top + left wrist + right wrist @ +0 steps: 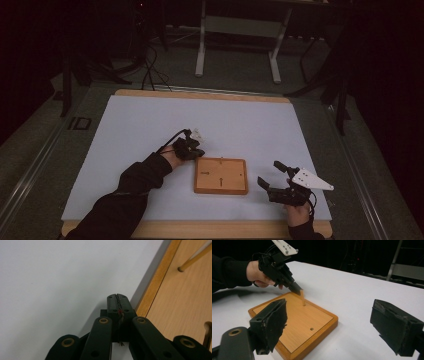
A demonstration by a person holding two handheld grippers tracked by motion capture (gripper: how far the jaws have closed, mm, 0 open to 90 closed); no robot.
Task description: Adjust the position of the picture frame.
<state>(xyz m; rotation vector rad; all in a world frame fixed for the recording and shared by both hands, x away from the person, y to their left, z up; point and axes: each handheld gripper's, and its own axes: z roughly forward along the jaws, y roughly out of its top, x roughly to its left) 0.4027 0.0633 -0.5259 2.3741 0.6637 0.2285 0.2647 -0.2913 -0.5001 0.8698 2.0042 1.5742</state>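
Wooden board [221, 175] sits on the white desk [150, 125], toward the near edge, between the two hands. High view: left tool [192, 149] just off the board's far-left corner, held by a hand in a dark sleeve [135, 185]; tips too small to read from here. Right tool [270, 175] sits off the board's right side, near but apart from it, jaws spread wide with nothing between them, grey plate on top. Two short dark marks show on the board's top face, too small to tell what they are

Left gripper view: left tool [117, 300] has its jaws pressed fully together, tips over the white desk [50, 277] just beside the board's [185, 297] edge. No peg seen between the pads here; only a thin frayed strip of pad lining runs down the seam. A thin wooden peg [197, 258] stands in a hole in the board, well up the board from the tips

Right gripper view: board [299, 317] lies on the desk [352, 290] ahead of the right tool [332, 322], whose two black pads stand far apart, empty, one to each side of the board's near corner. Left tool [298, 291] comes down at the board's far side, jaws together, its tip touching the top of an upright wooden peg [303, 298] set in the board. Cannot tell if the peg is pinched or just touched. A small open hole [311, 329] sits nearer on the board
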